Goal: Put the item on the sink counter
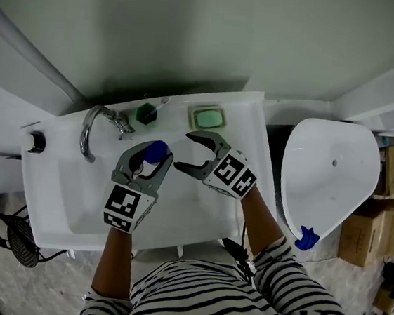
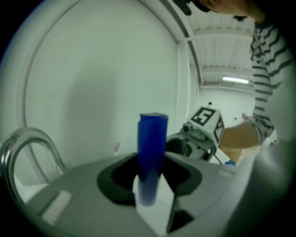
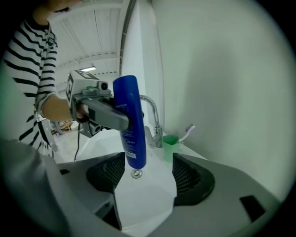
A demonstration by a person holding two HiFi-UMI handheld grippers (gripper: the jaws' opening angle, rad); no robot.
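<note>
bottle [image 1: 156, 151] over the basin [image 1: 82, 200], faucet [image 1: 89, 131] left, cup [image 1: 147, 113] and soap dish [image 1: 207, 117] behind

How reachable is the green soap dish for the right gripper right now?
Probably yes: the right gripper, jaws open and empty, hovers near the green soap dish with nothing between; the left gripper's blue bottle sits aside.

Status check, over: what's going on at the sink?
Left gripper shut on blue bottle, over basin. Right gripper open, empty. Cup, soap dish on back counter.
</note>
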